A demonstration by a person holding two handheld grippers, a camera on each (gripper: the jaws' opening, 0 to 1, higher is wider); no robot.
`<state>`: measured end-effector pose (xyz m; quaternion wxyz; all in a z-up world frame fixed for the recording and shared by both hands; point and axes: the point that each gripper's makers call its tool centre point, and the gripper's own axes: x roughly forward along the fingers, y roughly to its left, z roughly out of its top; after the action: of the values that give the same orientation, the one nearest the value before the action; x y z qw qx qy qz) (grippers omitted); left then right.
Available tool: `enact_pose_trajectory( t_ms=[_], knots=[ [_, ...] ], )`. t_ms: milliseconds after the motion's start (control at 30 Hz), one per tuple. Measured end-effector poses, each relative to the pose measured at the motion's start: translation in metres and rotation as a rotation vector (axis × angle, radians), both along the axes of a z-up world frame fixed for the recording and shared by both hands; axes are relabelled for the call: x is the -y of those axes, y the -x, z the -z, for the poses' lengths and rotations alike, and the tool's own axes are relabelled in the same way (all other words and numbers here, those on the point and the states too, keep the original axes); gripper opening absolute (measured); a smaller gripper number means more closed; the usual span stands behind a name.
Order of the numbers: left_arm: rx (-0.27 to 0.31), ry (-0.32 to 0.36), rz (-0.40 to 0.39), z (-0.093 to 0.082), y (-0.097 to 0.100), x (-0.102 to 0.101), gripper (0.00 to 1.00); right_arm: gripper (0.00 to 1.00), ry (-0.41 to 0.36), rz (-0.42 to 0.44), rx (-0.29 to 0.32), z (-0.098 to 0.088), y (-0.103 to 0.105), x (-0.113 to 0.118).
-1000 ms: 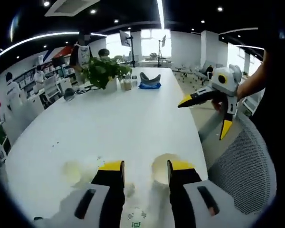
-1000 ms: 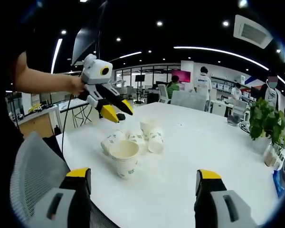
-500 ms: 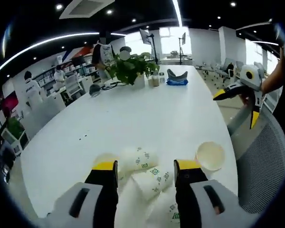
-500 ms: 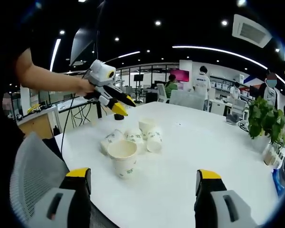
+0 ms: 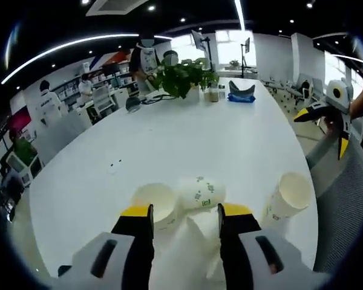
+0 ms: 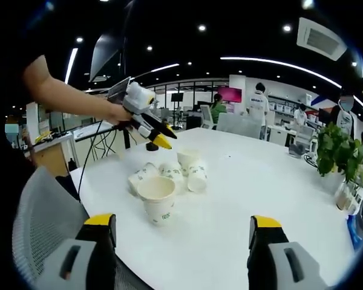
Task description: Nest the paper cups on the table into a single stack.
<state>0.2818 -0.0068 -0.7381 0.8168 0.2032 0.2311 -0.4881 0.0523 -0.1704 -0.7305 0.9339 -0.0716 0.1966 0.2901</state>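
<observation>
Paper cups [image 5: 201, 192] lie clustered on the white table [image 5: 169, 139] in the left gripper view, at 6 o'clock just ahead of the jaws. 1 lies with its open mouth showing at 7 o'clock, another printed cup on its side beside it, and an upright cup [image 5: 288, 194] stands apart at 4 o'clock near the table edge. Left gripper [image 5: 185, 212]: jaws spread, nothing between the yellow tips; a cup lies partly in the gap below them. Right gripper [image 5: 327, 115] enters at 3 o'clock, jaws apart, held off the table edge over a mesh chair [image 5: 345, 199]. Potted plant [image 5: 183, 75] at 12 o'clock, far end.

Right gripper view: the cups sit at 9 o'clock of centre, the upright one nearest, 4 or so lying behind it, touching. Right gripper jaws wide apart at 6 o'clock, empty. Left gripper hangs above the far cups at 10 o'clock, held by a hand [image 6: 118, 112], tips pointing down at the cluster; tips close together from this angle, gap unclear. Plant at 3 o'clock.
</observation>
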Motion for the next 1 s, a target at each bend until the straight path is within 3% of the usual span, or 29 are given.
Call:
enact_pose_trajectory(
  t_ms=[500,1000],
  knots=[
    [-0.025,-0.060,-0.002,0.025,-0.018,0.009,0.32,0.92,0.016,0.011,-0.012,0.004,-0.001,0.002],
    [-0.027,-0.132,0.056,0.038,-0.031,0.021,0.20,0.91,0.014,0.036,-0.019,0.005,-0.003,0.007]
  ],
)
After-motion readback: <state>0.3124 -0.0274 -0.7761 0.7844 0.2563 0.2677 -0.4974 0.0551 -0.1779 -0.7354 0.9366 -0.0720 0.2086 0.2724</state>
